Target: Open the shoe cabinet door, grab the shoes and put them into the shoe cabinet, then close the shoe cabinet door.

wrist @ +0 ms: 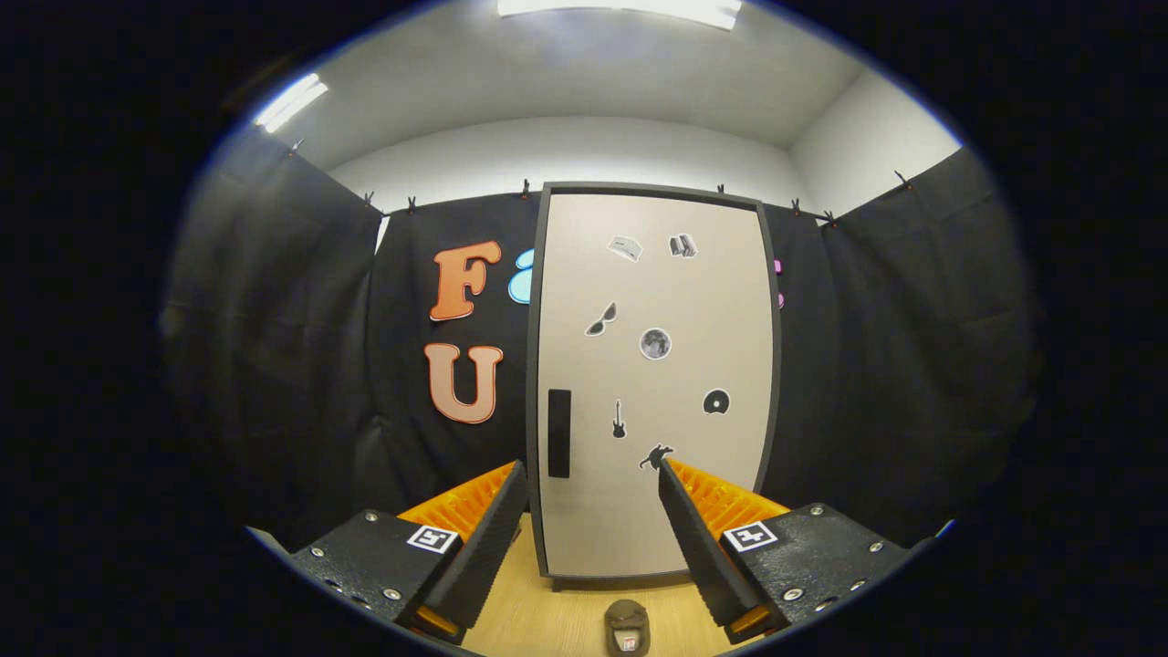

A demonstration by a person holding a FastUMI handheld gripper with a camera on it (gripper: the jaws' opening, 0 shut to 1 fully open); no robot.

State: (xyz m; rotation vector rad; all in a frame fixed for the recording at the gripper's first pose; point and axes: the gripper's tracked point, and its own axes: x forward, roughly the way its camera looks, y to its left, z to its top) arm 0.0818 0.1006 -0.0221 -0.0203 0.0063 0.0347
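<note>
Shoe cabinet stands upright against booth wall, beyond fingers; door closed (dark handle near its left edge, small stickers on face). Shoe lies on wooden floor before cabinet, between fingers. Gripper jaws spread wide, holding nothing.

- You are standing in a staged recording booth, not a lived-in home: black cloth is clipped up as walls on every side.
- Above the cloth you see plain white room walls and ceiling strip lights.
- A lone shoe cabinet, its door shut and dotted with small stickers, stands against the cloth on a light wooden floor.
- A single shoe lies before it.
- Your gripper faces it, fingers spread apart, holding nothing.
</note>
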